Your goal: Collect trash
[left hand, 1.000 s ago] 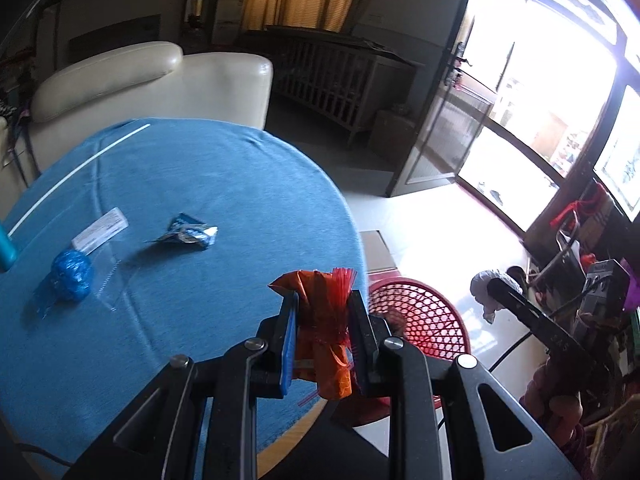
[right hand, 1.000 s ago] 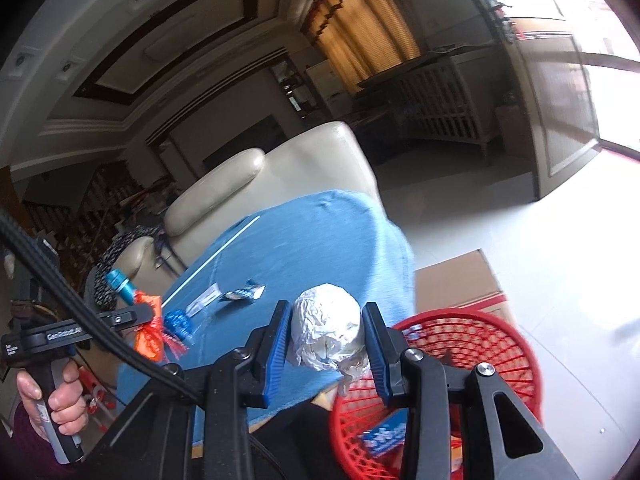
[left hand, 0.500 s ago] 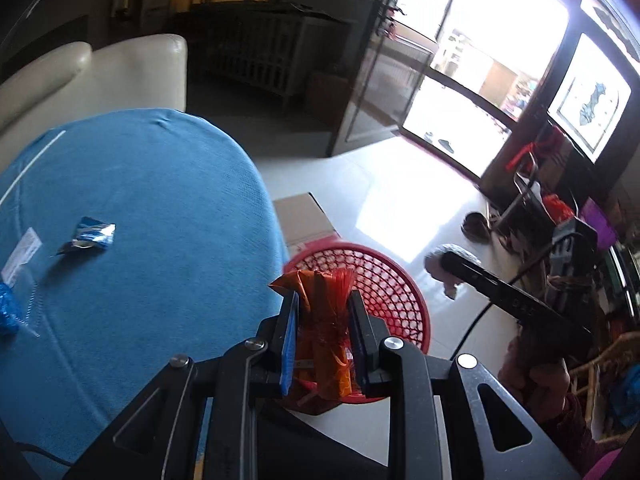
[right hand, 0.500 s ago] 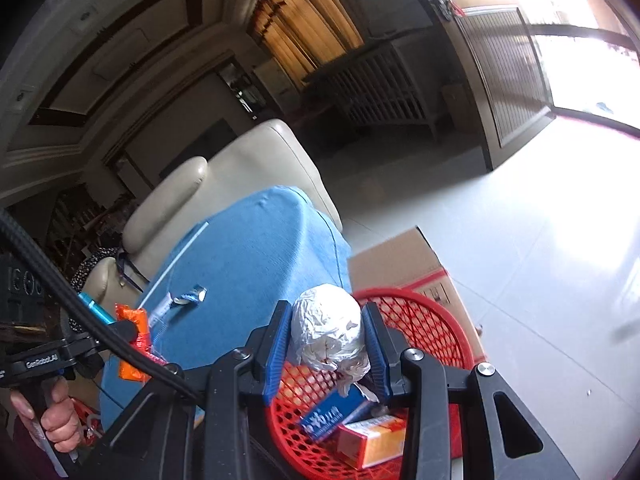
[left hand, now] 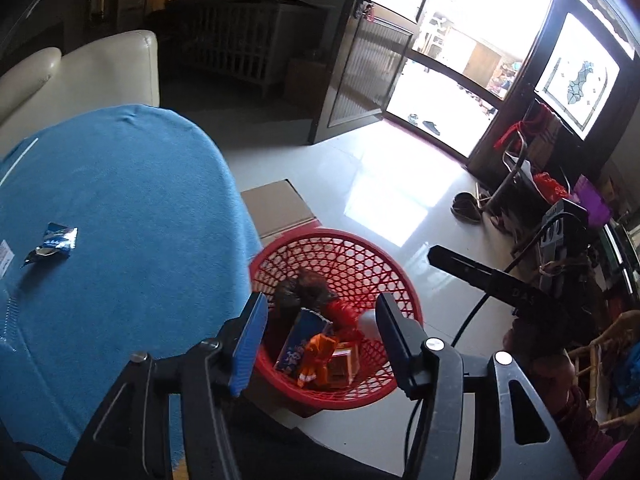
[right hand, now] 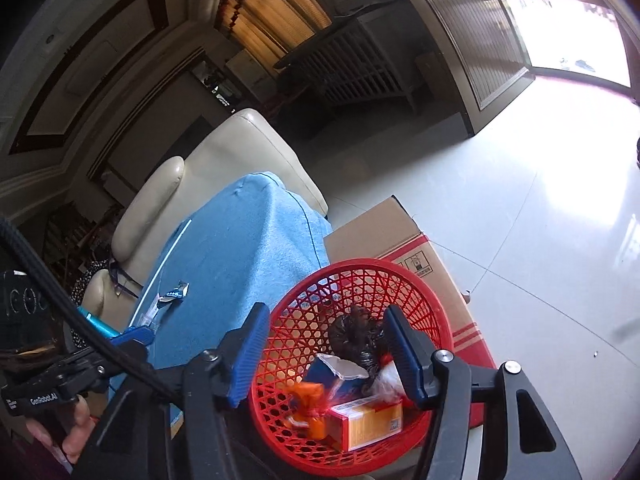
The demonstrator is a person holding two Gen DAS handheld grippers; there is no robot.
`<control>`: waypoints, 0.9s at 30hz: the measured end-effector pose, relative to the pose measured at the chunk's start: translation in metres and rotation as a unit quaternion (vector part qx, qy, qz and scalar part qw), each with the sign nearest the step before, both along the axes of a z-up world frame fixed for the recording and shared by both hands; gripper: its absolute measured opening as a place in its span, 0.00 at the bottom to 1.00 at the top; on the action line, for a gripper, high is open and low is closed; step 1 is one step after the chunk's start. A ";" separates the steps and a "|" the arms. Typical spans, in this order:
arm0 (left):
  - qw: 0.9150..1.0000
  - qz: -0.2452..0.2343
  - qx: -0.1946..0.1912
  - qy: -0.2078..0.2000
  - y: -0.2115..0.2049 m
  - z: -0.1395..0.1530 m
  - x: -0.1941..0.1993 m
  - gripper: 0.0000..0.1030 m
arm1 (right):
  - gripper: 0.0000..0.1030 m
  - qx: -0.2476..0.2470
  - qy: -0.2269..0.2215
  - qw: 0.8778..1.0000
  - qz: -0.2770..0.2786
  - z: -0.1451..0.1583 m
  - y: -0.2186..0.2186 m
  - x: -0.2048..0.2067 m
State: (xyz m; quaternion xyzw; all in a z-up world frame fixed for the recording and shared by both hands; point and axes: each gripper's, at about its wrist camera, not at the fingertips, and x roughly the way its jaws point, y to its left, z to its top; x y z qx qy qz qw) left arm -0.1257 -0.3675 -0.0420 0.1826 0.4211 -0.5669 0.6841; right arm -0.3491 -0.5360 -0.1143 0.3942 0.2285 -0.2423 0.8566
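Trash is mostly in the red basket, which sits on the floor under both sets of jaws, w/ the blue-clothed table to their left and a cardboard box just behind the basket, touching it. Left gripper hangs over the basket w/ jaws spread wide, nothing between them; right gripper likewise, jaws apart and empty, right over the rim. Inside the basket, seen between the jaws: a dark crumpled bag toward the far side, a blue packet leaning near the middle, an orange-and-red carton at the near side, an orange wrapper beside it, and a whitish wad partly hidden by the right jaw. On the table, well left of the jaws, one small blue-silver wrapper lies apart from the basket.
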 end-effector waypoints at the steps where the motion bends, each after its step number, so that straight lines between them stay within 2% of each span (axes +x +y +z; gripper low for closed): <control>1: 1.000 0.008 0.000 0.000 0.006 0.000 0.007 0.56 | 0.61 0.000 0.001 1.000 -0.001 0.000 0.000 0.001; 6: 0.999 0.050 0.014 -0.016 0.042 -0.006 0.033 0.57 | 0.61 0.000 -0.001 1.000 0.006 0.001 0.004 0.012; 9: 0.994 0.091 0.023 -0.049 0.078 -0.009 0.052 0.58 | 0.61 0.003 -0.004 1.000 0.019 0.002 0.008 0.026; 12: 0.986 0.144 0.033 -0.081 0.120 -0.011 0.076 0.61 | 0.61 0.000 -0.004 0.999 0.045 0.007 0.016 0.050; 17: 0.964 0.236 0.045 -0.111 0.192 -0.011 0.121 0.63 | 0.61 -0.020 0.001 0.994 0.111 0.022 0.043 0.108; 23: 0.941 0.324 0.022 -0.093 0.254 -0.006 0.170 0.64 | 0.61 -0.055 0.014 0.979 0.194 0.040 0.091 0.187; 27: 0.932 0.354 0.012 -0.079 0.278 -0.012 0.187 0.66 | 0.61 -0.069 0.022 0.969 0.236 0.045 0.121 0.228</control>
